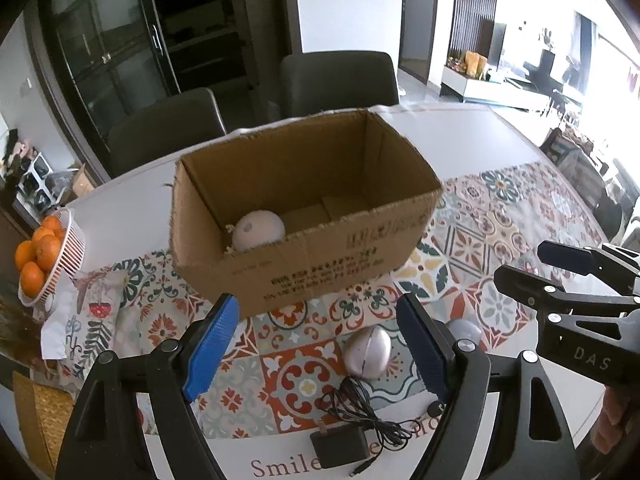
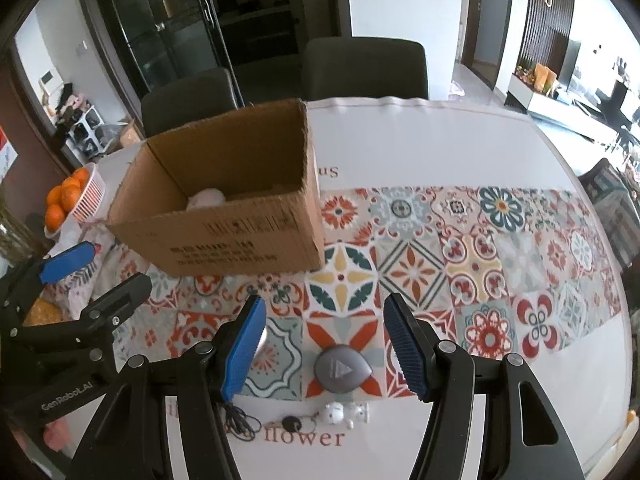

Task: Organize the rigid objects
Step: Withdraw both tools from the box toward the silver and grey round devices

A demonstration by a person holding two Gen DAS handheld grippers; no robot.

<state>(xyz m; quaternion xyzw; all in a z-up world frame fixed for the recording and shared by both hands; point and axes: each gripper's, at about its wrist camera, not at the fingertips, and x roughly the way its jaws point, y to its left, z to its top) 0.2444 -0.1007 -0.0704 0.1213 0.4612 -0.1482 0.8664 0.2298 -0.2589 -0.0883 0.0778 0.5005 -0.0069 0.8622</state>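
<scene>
An open cardboard box (image 1: pixel 320 248) stands on the patterned tablecloth, with a pale pink round object (image 1: pixel 259 230) inside at its left end. My left gripper (image 1: pixel 318 346) hangs open over a silver egg-shaped object (image 1: pixel 367 352), which lies near its right finger, untouched. A black power adapter (image 1: pixel 340 446) with a tangled cable lies closer to me. My right gripper (image 2: pixel 324 344) is open above a grey teardrop-shaped device (image 2: pixel 342 368), and its pads are clear of it. A white keychain figure (image 2: pixel 336 414) lies just below that device. The box (image 2: pixel 224 208) stands behind and to the left.
A white basket of oranges (image 1: pixel 60 264) sits at the table's left edge beside a folded floral cloth (image 1: pixel 92 320). Two dark chairs (image 1: pixel 340 80) stand behind the table. The right gripper (image 1: pixel 536 268) shows at the right of the left wrist view, and the left gripper (image 2: pixel 104 276) at the left of the right wrist view.
</scene>
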